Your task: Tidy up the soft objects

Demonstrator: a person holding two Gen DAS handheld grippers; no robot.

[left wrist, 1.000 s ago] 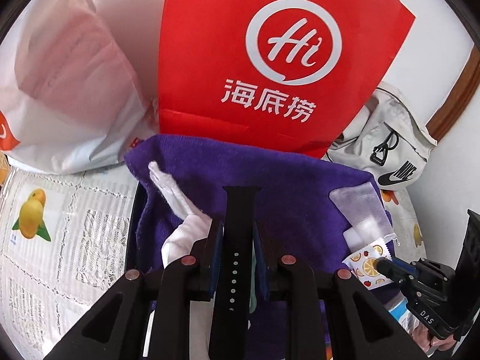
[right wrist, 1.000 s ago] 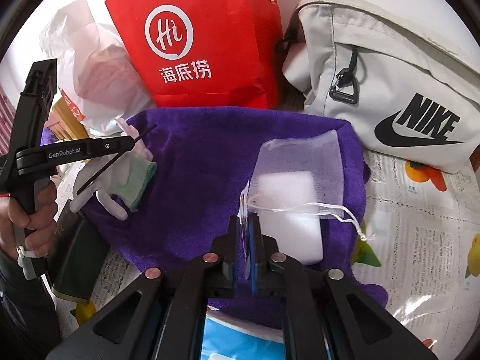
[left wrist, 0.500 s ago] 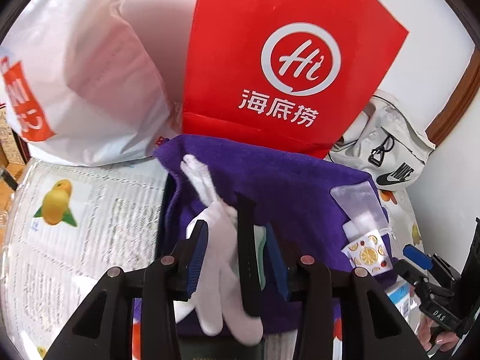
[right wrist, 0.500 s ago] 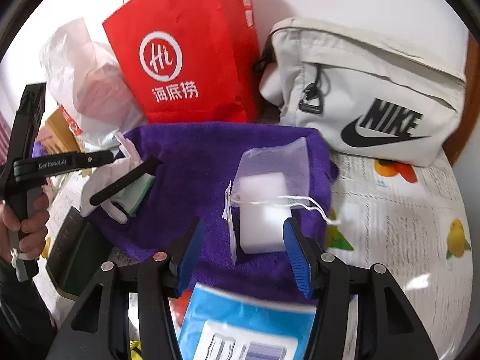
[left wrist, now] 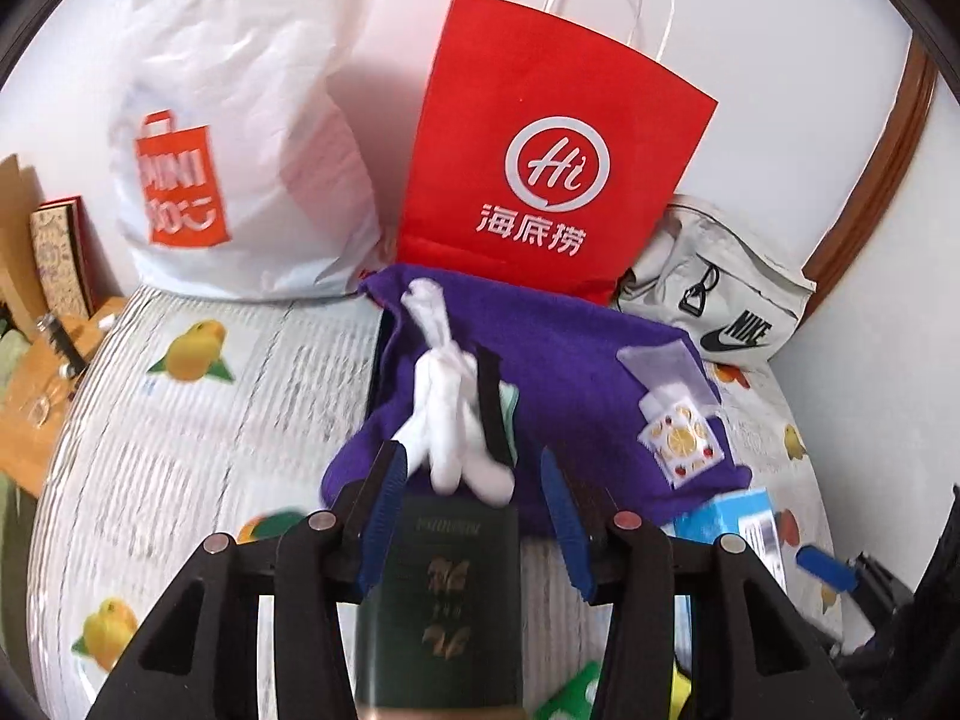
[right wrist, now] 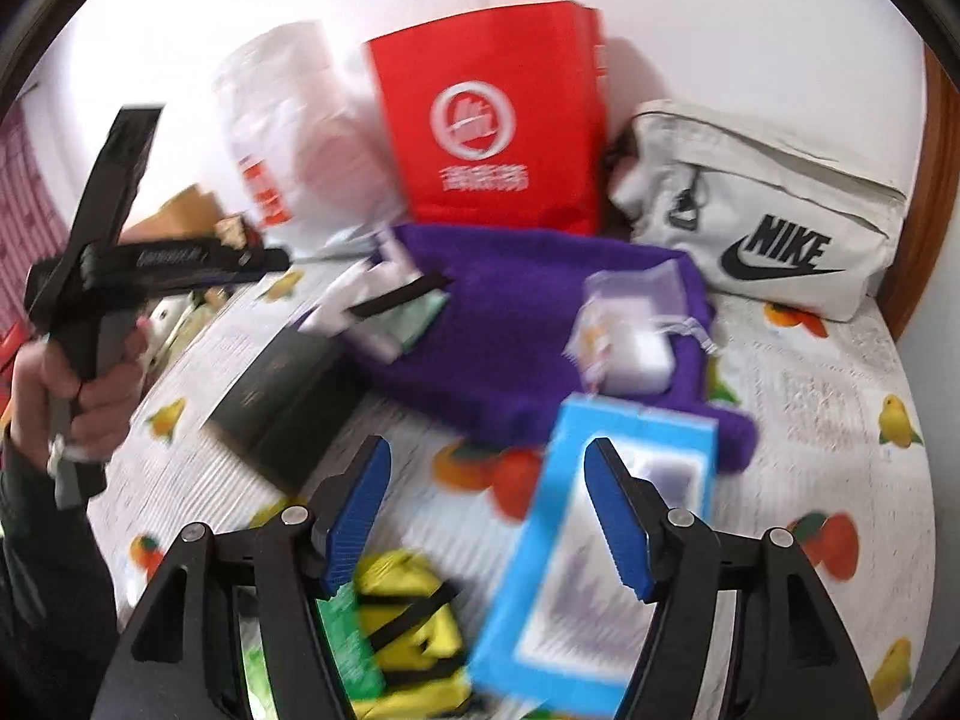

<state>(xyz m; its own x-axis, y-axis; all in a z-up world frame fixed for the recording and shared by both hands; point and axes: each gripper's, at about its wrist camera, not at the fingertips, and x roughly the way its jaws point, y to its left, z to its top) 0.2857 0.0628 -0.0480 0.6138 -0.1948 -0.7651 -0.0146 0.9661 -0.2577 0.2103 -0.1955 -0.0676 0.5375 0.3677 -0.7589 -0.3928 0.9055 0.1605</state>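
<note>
Just ahead of both spread claws, the soft things lie on the purple towel (left wrist: pixel 570 372).

Beyond the left gripper (left wrist: pixel 474 516), whose jaws have just been opening and pinch nothing, the white glove (left wrist: pixel 450 414) sprawls with a black strap (left wrist: pixel 489 408) across it, its fingertips hanging over the towel's near edge above a dark green booklet (left wrist: pixel 444 606). Ahead and to the right of the right gripper (right wrist: pixel 486 516), also freshly opened and empty, sits the mesh pouch (right wrist: pixel 642 324) with its sticker card, past a blue box (right wrist: pixel 594 546). Glove and pouch look light, limp and not fragile; they will likely sag and slide. I would pinch the glove at its bunched cuff, and the pouch at its gathered drawstring neck, not the thin mesh.
</note>
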